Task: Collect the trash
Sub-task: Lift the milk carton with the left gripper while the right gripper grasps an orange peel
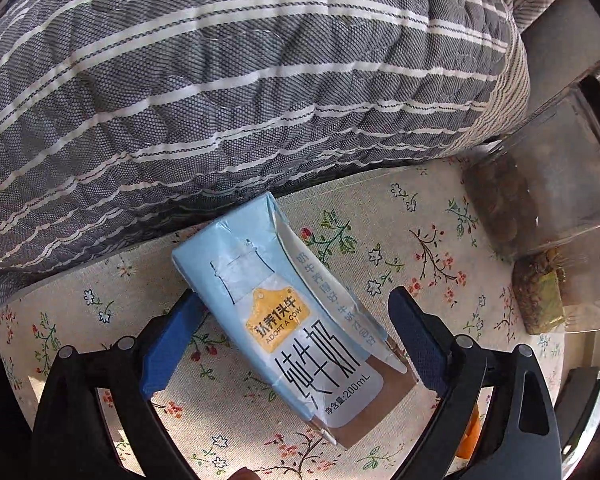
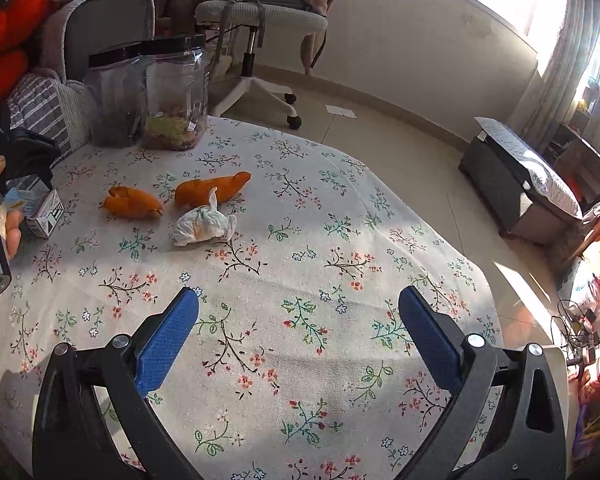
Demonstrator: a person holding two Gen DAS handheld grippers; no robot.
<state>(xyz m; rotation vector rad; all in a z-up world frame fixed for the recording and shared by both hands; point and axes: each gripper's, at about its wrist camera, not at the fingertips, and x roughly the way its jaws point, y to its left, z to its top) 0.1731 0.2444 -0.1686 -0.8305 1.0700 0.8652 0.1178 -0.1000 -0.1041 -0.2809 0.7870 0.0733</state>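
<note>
Lying flat between spread jaws of the left gripper [image 1: 296, 312]: a crushed light-blue milk carton [image 1: 300, 320], top corner toward a grey striped cushion [image 1: 220, 80], base toward the camera. Left finger's pad right against the carton's side, possibly touching; right finger's pad clear of it, a strip of floral cloth showing between. Resting on the floral-clothed counter [image 1: 400, 240]. Further right, at the counter's edge, a clear plastic jar [image 1: 548, 200] with brown and green contents.

Seen from the right wrist, at the far left: the same milk carton [image 2: 40, 210] under the left gripper [image 2: 28, 156], with fingertips of the left hand [image 2: 12, 232] around a grey handle. Behind, two clear jars with black lids [image 2: 152, 92] standing side by side at the back edge of the counter [image 2: 340, 220]. Just right of the carton, two pieces of orange peel [image 2: 134, 202], the longer one [image 2: 212, 190] touching a crumpled white tissue [image 2: 202, 226] lying in front of it. Nearer the camera, right gripper [image 2: 298, 312] with jaws spread wide, holding nothing, above bare cloth and well apart from the peel and tissue. Beyond the counter, an office chair [image 2: 260, 20] on a tiled floor, and at the far right a low dark box with a silvery cover [image 2: 520, 184].
</note>
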